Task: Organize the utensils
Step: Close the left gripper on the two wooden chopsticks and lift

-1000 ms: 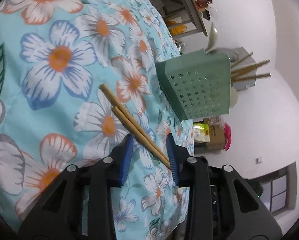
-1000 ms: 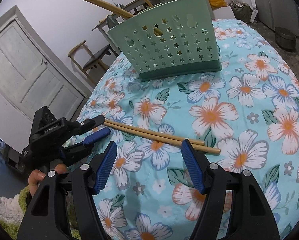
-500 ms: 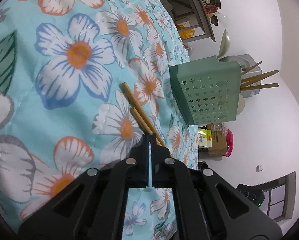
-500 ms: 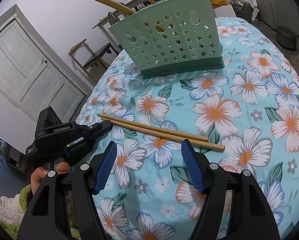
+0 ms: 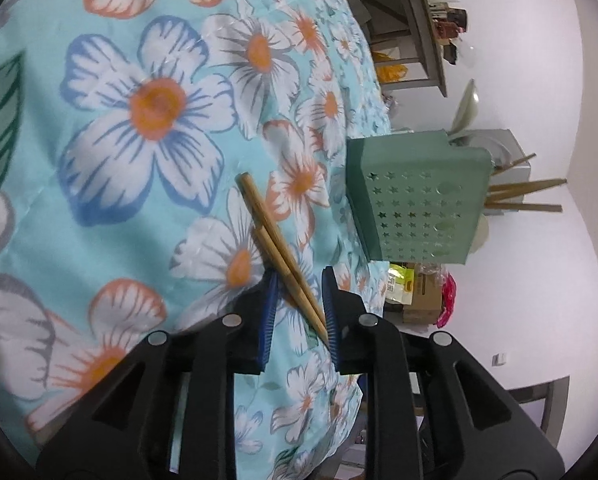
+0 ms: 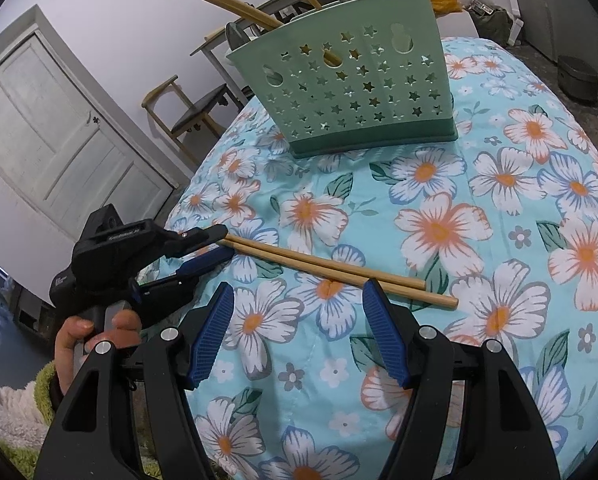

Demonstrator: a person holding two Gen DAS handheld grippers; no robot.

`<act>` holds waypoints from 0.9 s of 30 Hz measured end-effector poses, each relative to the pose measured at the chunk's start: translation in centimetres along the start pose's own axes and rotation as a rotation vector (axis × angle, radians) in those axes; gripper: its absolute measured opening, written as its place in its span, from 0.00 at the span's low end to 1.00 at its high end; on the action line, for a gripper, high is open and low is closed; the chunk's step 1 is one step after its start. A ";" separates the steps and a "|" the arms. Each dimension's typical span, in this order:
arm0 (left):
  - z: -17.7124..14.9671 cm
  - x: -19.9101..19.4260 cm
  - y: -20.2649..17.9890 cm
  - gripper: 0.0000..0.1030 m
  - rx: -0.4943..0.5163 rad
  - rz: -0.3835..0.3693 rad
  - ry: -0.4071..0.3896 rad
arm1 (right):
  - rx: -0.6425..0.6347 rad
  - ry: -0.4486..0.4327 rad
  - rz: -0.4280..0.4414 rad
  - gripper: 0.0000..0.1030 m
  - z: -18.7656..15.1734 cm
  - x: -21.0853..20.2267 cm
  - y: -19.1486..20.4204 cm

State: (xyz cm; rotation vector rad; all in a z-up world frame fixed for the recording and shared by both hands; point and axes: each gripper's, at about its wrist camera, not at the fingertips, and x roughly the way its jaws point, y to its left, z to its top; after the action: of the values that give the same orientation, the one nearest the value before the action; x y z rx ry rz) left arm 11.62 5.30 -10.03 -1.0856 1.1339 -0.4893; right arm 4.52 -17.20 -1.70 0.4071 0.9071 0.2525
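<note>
Two wooden chopsticks (image 5: 271, 236) lie side by side on the floral cloth; they also show in the right wrist view (image 6: 331, 266). My left gripper (image 5: 299, 308) is open with its blue pads on either side of their near ends. It shows from outside in the right wrist view (image 6: 213, 246), at the chopsticks' left tips. My right gripper (image 6: 299, 332) is open and empty, just in front of the chopsticks' middle. A green star-holed utensil holder (image 6: 355, 88) stands upright behind, with several chopsticks and spoons in it. It also shows in the left wrist view (image 5: 419, 204).
The floral tablecloth (image 6: 479, 240) covers the table, whose left edge runs near my left gripper. A white door (image 6: 59, 144) and a wooden chair (image 6: 191, 112) stand beyond it. A shelf (image 5: 415, 32) and boxes (image 5: 419, 296) are past the far edge.
My left gripper closed over the chopstick ends half a second ago and has now opened again, the chopsticks still lying between its pads. The right gripper has barely moved.
</note>
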 end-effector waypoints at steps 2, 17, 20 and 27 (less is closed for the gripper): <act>0.1 0.3 -0.1 0.16 -0.011 0.008 -0.008 | 0.004 -0.001 -0.002 0.63 0.0 -0.1 -0.1; -1.5 -1.8 -0.1 0.09 0.026 0.026 -0.031 | 0.010 -0.008 -0.005 0.63 0.0 -0.3 -0.4; -1.6 -1.6 -0.2 0.08 0.020 0.043 -0.009 | 0.014 -0.003 -0.001 0.63 0.0 -0.1 -0.5; -0.9 -0.4 -0.2 0.30 -0.045 0.025 0.023 | 0.012 -0.005 -0.004 0.64 -0.2 -0.1 -0.4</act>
State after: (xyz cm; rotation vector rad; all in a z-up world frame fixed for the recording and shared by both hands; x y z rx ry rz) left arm 10.66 5.15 -9.69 -1.1062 1.1827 -0.4594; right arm 4.33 -17.61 -1.91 0.4174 0.9051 0.2426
